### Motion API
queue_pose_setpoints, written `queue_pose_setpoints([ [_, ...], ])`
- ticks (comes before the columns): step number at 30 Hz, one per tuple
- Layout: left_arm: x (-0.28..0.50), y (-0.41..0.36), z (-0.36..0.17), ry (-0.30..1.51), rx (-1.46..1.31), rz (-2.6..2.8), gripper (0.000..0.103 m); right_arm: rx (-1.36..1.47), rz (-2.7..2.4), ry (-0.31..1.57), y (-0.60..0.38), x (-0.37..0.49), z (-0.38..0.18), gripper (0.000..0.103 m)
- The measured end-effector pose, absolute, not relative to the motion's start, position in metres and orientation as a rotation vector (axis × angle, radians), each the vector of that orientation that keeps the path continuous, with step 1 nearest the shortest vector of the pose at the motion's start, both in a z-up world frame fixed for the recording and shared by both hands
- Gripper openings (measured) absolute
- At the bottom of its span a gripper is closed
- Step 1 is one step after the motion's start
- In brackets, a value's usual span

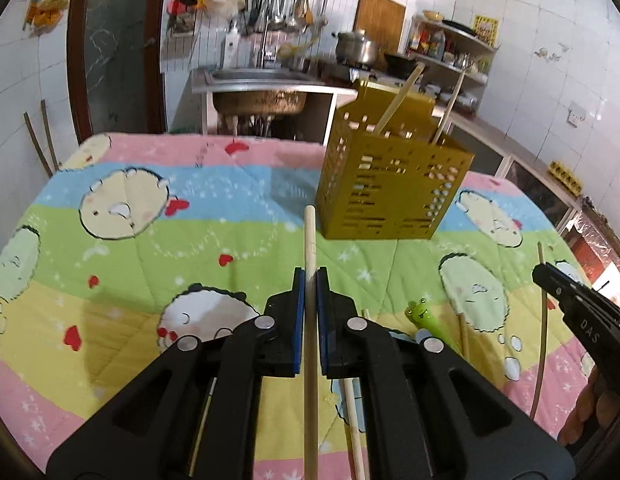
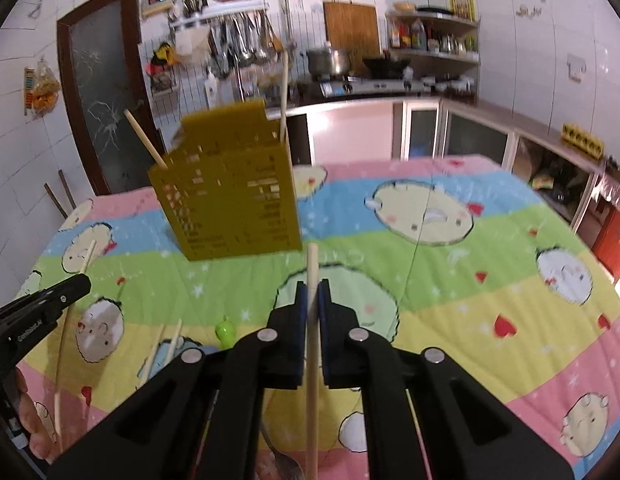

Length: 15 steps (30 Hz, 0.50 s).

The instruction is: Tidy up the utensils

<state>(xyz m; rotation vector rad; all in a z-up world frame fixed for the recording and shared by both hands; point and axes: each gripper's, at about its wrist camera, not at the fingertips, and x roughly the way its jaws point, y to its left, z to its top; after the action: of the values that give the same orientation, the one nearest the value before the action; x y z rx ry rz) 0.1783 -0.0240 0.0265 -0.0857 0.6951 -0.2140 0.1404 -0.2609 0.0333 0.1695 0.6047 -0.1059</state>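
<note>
Two grippers work over a quilt (image 1: 158,240) with cartoon faces. On it stands a yellow caddy (image 1: 389,184), perforated, with two chopsticks (image 1: 397,100) leaning out of its top. Left gripper (image 1: 310,276) is clamped on a chopstick (image 1: 310,232) whose tip points toward the caddy's base. Right gripper (image 2: 313,290) likewise pinches a stick (image 2: 312,264) just short of the caddy. More sticks (image 1: 355,420) and a green frog utensil (image 1: 419,314) lie on the quilt near the grippers.

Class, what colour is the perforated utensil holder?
Mustard yellow holder, clearest in the left wrist view.
</note>
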Motion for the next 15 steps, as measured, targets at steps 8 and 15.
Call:
queue_pose_setpoints([
  [8, 0.153, -0.017, 0.045, 0.612, -0.071, -0.221, 0.004, 0.182, -0.068, 0.525, -0.266, 0.122, 0.05, 0.006],
  [15, 0.138, -0.011, 0.049, 0.566, -0.063, -0.213, 0.005, 0.186, -0.054, 0.449, -0.266, 0.106, 0.055, 0.006],
])
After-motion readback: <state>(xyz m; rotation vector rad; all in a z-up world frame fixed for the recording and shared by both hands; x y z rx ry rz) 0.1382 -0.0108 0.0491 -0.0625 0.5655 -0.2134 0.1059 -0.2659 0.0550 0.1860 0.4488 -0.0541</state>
